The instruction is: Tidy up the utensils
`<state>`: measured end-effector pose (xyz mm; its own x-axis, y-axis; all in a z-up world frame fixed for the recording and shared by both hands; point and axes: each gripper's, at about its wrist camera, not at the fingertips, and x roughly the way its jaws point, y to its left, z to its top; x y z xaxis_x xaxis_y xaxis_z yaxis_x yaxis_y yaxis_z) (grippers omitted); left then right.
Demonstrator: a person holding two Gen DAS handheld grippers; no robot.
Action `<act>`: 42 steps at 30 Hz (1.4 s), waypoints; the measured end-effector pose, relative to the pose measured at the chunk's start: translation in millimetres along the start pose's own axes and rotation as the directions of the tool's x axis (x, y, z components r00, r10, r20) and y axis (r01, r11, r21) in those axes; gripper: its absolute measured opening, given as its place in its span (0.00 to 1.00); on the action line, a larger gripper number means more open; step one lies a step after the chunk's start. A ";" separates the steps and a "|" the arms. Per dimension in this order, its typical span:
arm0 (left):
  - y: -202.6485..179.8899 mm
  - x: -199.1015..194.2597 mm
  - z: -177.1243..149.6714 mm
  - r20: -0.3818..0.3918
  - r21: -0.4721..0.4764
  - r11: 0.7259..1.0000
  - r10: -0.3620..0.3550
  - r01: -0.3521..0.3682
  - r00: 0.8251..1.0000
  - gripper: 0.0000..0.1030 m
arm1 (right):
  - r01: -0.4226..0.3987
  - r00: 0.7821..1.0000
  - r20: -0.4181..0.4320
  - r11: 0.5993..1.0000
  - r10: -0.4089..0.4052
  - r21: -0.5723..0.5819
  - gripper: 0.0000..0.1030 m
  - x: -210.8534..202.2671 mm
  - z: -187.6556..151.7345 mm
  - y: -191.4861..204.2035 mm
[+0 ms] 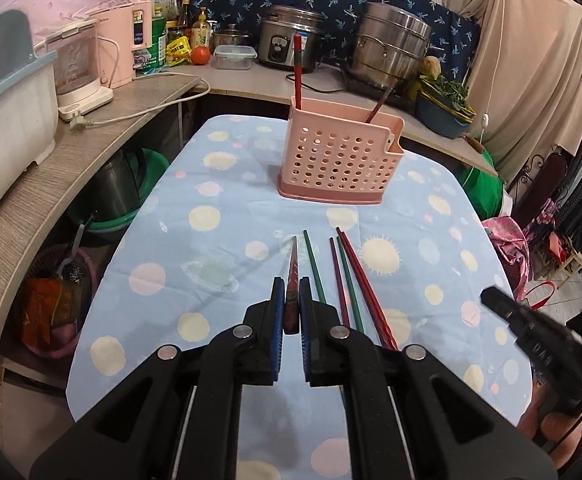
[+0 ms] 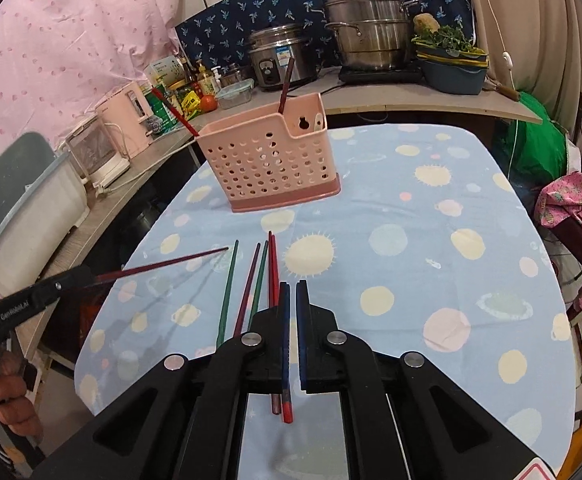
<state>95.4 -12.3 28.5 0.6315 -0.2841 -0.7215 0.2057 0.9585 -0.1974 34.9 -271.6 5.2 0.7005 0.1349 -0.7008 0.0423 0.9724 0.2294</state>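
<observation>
My left gripper (image 1: 291, 282) is shut on a dark red chopstick (image 1: 292, 280), held above the table with its tip pointing ahead. From the right wrist view the left gripper (image 2: 51, 288) comes in from the left with that chopstick (image 2: 163, 266) sticking out. Several green, maroon and red chopsticks (image 1: 349, 284) lie side by side on the dotted blue tablecloth (image 1: 211, 240). A pink perforated holder (image 1: 341, 156) stands farther back with two chopsticks (image 1: 297, 68) in it. My right gripper (image 2: 293, 286) hovers shut and empty over the lying chopsticks (image 2: 251, 292).
An L-shaped counter (image 1: 71, 160) runs along the left and back, carrying a pink kettle (image 1: 121, 48), a rice cooker (image 1: 287, 38), a steel steamer pot (image 1: 391, 44) and a basin of greens (image 1: 445, 110). A hand (image 2: 7, 396) grips the left tool. Bags sit off the table's right edge.
</observation>
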 end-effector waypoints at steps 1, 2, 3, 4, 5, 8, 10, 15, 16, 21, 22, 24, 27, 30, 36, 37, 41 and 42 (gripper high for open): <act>0.6 0.8 -0.4 -0.004 -0.002 1.000 0.000 0.000 1.000 0.07 | -0.004 1.000 -0.018 1.000 0.004 -0.001 0.08 4.7 -5.1 0.8; 1.1 1.1 -1.6 -0.007 -0.004 1.000 0.001 -0.001 1.000 0.07 | -0.005 0.999 -0.039 1.000 0.005 -0.003 0.08 10.5 -11.1 1.6; 1.5 1.5 -2.3 -0.011 -0.005 1.000 0.002 -0.002 1.000 0.07 | -0.002 0.998 -0.058 1.000 0.002 -0.004 0.08 15.9 -17.2 2.8; 1.8 1.7 -2.9 -0.013 -0.006 1.000 0.000 0.000 1.000 0.07 | -0.001 0.997 -0.076 1.000 0.001 -0.007 0.08 20.9 -22.0 3.3; 1.9 1.8 -3.6 -0.015 -0.006 1.000 0.000 -0.001 1.000 0.07 | 0.000 0.995 -0.095 1.000 0.000 -0.009 0.08 26.3 -27.9 3.9; 1.6 1.5 -5.3 -0.019 -0.007 1.000 -0.003 0.003 1.000 0.07 | 0.003 0.989 -0.146 1.000 -0.006 -0.020 0.08 38.2 -44.6 5.9; 1.1 1.6 -7.4 -0.022 -0.007 1.000 -0.008 0.008 1.000 0.07 | 0.006 0.986 -0.168 1.000 -0.011 -0.031 0.08 41.8 -54.4 6.7; -0.7 4.6 -13.9 -0.043 -0.004 1.000 -0.014 0.014 0.999 0.07 | 0.014 0.978 -0.205 0.999 -0.023 -0.045 0.08 43.2 -73.0 6.6; -1.0 5.1 -15.3 -0.047 -0.003 1.000 -0.014 0.014 0.999 0.07 | 0.014 0.978 -0.209 0.999 -0.023 -0.044 0.08 42.7 -75.6 6.5; -1.9 7.6 -21.0 -0.063 -0.002 1.000 -0.017 0.017 0.998 0.07 | 0.013 0.973 -0.229 0.999 -0.023 -0.046 0.08 41.2 -85.2 8.3; -2.4 7.7 -21.7 -0.064 -0.002 1.000 -0.018 0.018 0.998 0.07 | 0.014 0.973 -0.231 0.999 -0.024 -0.047 0.08 41.3 -86.4 8.4; -3.3 7.6 -22.7 -0.066 0.000 1.000 -0.018 0.018 0.998 0.07 | 0.014 0.972 -0.235 0.999 -0.025 -0.048 0.08 42.2 -87.3 8.2; -4.4 7.3 -24.4 -0.068 0.003 1.000 -0.020 0.020 0.997 0.07 | 0.016 0.972 -0.233 0.999 -0.027 -0.052 0.08 43.7 -86.8 9.2; -4.9 6.7 -25.3 -0.071 0.004 1.000 -0.019 0.020 0.997 0.07 | 0.021 0.972 -0.231 0.998 -0.034 -0.058 0.16 45.5 -86.3 10.6; -3.8 8.6 -24.5 -0.076 0.002 1.000 -0.017 0.017 0.997 0.07 | 0.029 0.972 -0.232 0.998 -0.039 -0.047 0.16 51.0 -87.3 5.2; -3.7 8.8 -24.4 -0.077 0.002 1.000 -0.016 0.016 0.997 0.07 | 0.034 0.972 -0.229 0.998 -0.043 -0.044 0.16 51.2 -86.6 3.4; -4.7 10.2 -23.8 -0.081 0.004 1.000 -0.019 0.019 0.997 0.07 | 0.046 0.973 -0.223 0.998 -0.055 -0.046 0.16 53.9 -82.8 0.8; -5.2 10.5 -23.7 -0.082 0.006 1.000 -0.020 0.021 0.996 0.07 | 0.047 0.974 -0.222 0.998 -0.056 -0.047 0.16 54.6 -81.7 0.9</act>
<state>83.2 -19.7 6.3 0.5639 -0.3006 -0.7692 0.2233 0.9522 -0.2084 14.9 -247.8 -88.1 0.5217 0.1189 -0.8448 0.0413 0.9856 0.1642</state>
